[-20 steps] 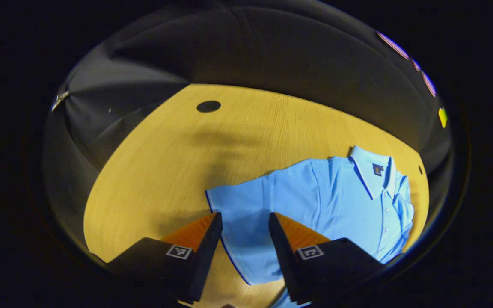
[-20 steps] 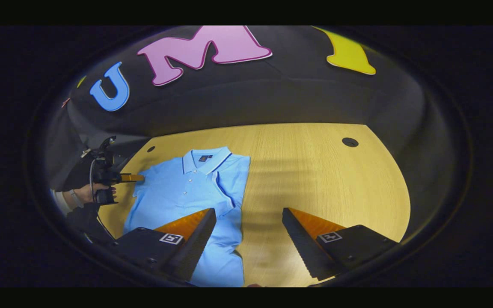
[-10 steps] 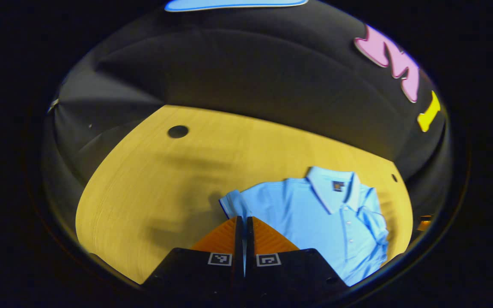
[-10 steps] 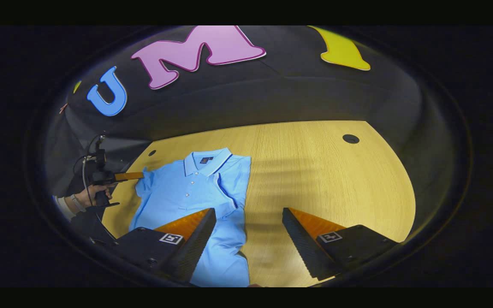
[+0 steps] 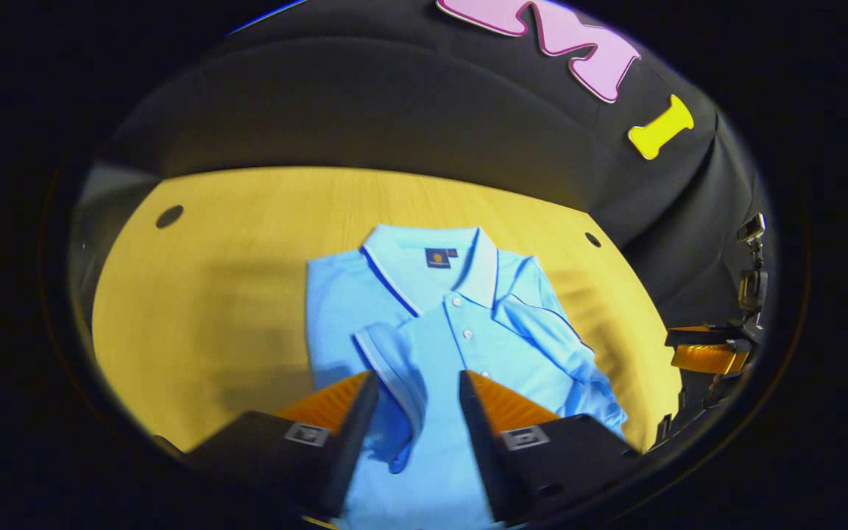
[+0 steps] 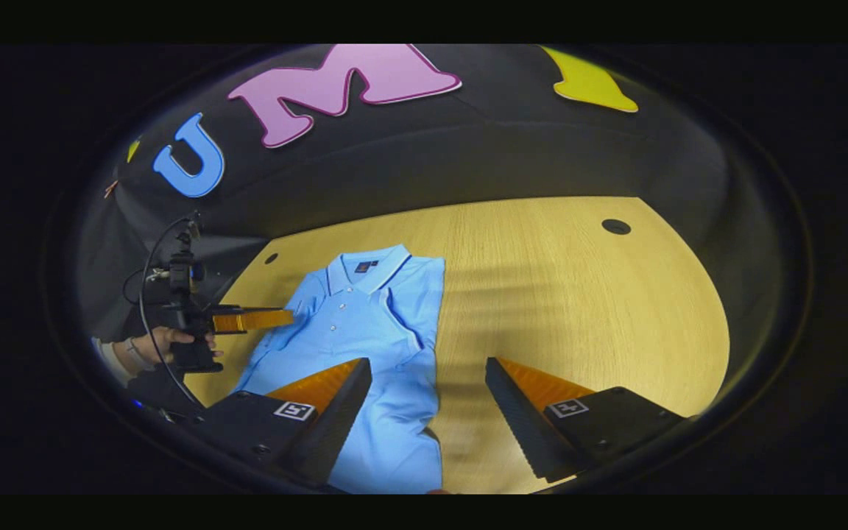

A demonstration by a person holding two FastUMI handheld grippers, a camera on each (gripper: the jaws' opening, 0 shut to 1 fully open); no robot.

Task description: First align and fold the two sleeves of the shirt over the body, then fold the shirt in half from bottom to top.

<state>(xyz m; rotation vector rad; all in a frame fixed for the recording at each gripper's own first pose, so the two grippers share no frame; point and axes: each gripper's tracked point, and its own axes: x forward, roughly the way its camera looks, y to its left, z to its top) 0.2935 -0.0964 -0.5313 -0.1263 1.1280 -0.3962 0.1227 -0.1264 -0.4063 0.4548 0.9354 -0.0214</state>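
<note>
A light blue polo shirt (image 5: 461,331) lies collar-away on the wooden table (image 5: 203,294), with both short sleeves folded over its body. In the left gripper view my left gripper (image 5: 417,383) stands open over the shirt's chest, and the folded-in sleeve cuff (image 5: 387,361) lies loose between its fingers. My right gripper (image 5: 704,347) shows at the far right edge of that view. In the right gripper view my right gripper (image 6: 428,366) is open above the shirt's (image 6: 365,324) right side, holding nothing. Farther left there, a hand (image 6: 152,342) holds the left gripper (image 6: 288,318) over the shirt's other side.
The table has small round holes (image 5: 168,216) (image 5: 592,239) near its far corners, and another hole (image 6: 615,226) shows in the right gripper view. Bare wood (image 6: 578,309) lies to the right of the shirt. Black cloth walls close off the table's back and sides.
My left gripper shut on the outstretched sleeve, carried it inward over the shirt's body, and has now opened and let it go. The right gripper has barely moved.
</note>
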